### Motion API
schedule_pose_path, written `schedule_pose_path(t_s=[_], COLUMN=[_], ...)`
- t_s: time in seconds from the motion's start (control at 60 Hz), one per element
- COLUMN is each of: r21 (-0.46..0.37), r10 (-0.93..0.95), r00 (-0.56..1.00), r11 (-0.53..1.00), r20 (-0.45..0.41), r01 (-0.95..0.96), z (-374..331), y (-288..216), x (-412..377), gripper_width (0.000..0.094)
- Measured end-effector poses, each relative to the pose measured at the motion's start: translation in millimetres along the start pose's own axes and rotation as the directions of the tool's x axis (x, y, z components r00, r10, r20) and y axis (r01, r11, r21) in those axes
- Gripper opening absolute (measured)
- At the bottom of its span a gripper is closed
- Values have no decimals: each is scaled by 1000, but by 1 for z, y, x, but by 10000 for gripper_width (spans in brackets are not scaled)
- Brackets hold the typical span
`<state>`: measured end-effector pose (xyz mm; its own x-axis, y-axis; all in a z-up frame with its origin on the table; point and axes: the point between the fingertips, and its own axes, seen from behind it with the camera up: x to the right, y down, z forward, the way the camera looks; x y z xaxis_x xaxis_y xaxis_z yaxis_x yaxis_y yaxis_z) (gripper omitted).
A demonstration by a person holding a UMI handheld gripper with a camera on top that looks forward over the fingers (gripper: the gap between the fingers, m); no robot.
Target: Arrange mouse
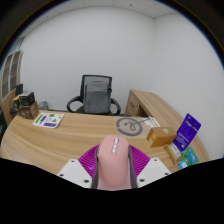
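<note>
The mouse [113, 163] is sitting between the two fingers of the gripper [112, 172], a smooth, rounded pink shell with a pale strip running down its middle where the wheel is. The magenta pads [86, 163] are flanking its sides closely, and the fingers are looking closed around it, though whether both pads are truly pressing on it cannot be told. The white, angular finger bodies are spreading out below on either side.

Just ahead of the mouse, the light wooden desk [70, 135] is stretching away, its grain showing faintly and its far edge curving. A round, flat disc with a pale rim [129, 126] is lying on the desk beyond the fingers. To the right of it, a small tan box [160, 135] is resting near a purple upright card or package [187, 129]. On the left side of the desk, a flat green-and-white booklet [47, 120] is lying, with dark objects [25, 105] standing farther left.

Beyond the desk, a black office chair [95, 96] with a mesh back and curved armrests is standing against a plain white wall [110, 45].
</note>
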<state>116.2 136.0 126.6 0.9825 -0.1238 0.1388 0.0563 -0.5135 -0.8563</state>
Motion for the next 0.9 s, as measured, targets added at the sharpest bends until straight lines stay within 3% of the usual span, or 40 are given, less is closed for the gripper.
schedule_pose_path(t_s=[0.117, 0.25, 0.283, 0.35, 0.517, 0.6, 0.617, 0.9], r21=[-134, -196, -149, -151, -179, -203, -199, -160], r10=[10, 20, 32, 95, 98, 129, 134, 128], r00=[999, 993, 991, 983, 978, 972, 972, 978], r11=[991, 981, 989, 986, 982, 975, 975, 982], r20=[53, 115, 129, 156, 184, 194, 192, 165], r01=[-3, 3, -13, -72, -65, -89, -95, -101], z=[19, 28, 29, 29, 29, 21, 19, -79], y=[82, 137, 132, 136, 136, 135, 133, 116], x=[39, 45, 42, 43, 41, 38, 38, 16], gripper_width=[434, 440, 438, 441, 593, 842, 856, 834])
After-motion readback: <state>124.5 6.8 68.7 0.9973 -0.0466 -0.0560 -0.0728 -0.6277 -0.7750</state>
